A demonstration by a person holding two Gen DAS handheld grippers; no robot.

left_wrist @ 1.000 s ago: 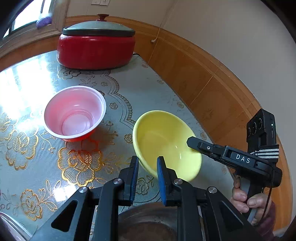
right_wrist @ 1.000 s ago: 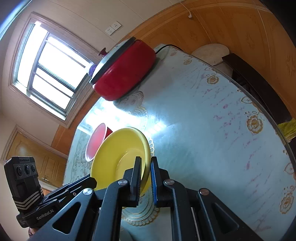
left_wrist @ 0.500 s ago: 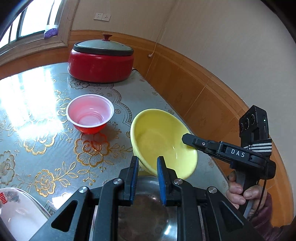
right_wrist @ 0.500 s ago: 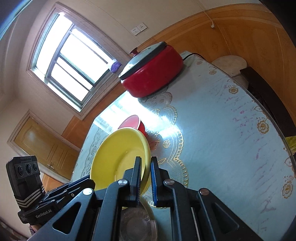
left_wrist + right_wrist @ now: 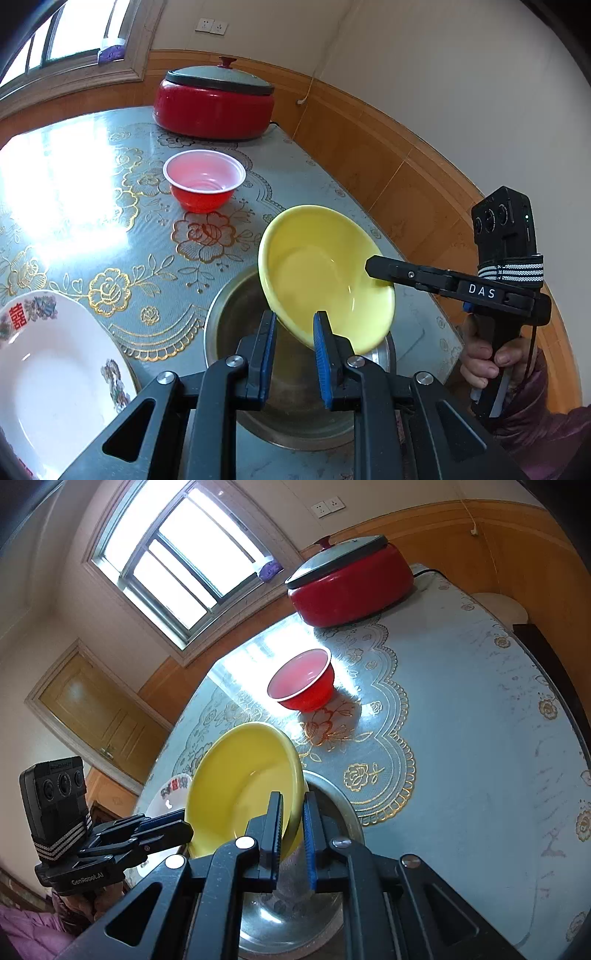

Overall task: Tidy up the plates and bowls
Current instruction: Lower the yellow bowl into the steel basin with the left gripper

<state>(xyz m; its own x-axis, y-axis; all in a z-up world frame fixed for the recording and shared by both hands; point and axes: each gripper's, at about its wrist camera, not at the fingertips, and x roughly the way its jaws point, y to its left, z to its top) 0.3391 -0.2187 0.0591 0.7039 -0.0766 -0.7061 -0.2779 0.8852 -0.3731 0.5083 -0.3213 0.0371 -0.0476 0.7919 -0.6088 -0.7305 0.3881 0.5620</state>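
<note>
The right tool (image 5: 293,821) has its ribbed pads pinched onto the rim of a smooth, glossy yellow bowl (image 5: 325,273), holding it tilted above a dull round metal basin (image 5: 295,406) that sits on the desk directly beneath. The left tool (image 5: 291,354) has only a narrow gap between its blue pads; the yellow bowl's lower rim sits in front of that gap, and whether the pads touch it cannot be told. Beyond the yellow bowl, farther along the desk, stands a small red plastic bowl (image 5: 204,181) with a pale ribbed inside. Farther still sits a wide red cooker (image 5: 214,105) under a grey domed lid. Left of the left tool lies a white patterned plate (image 5: 55,369). The desk (image 5: 92,206) wears a shiny cloth with gold flowers.
</note>
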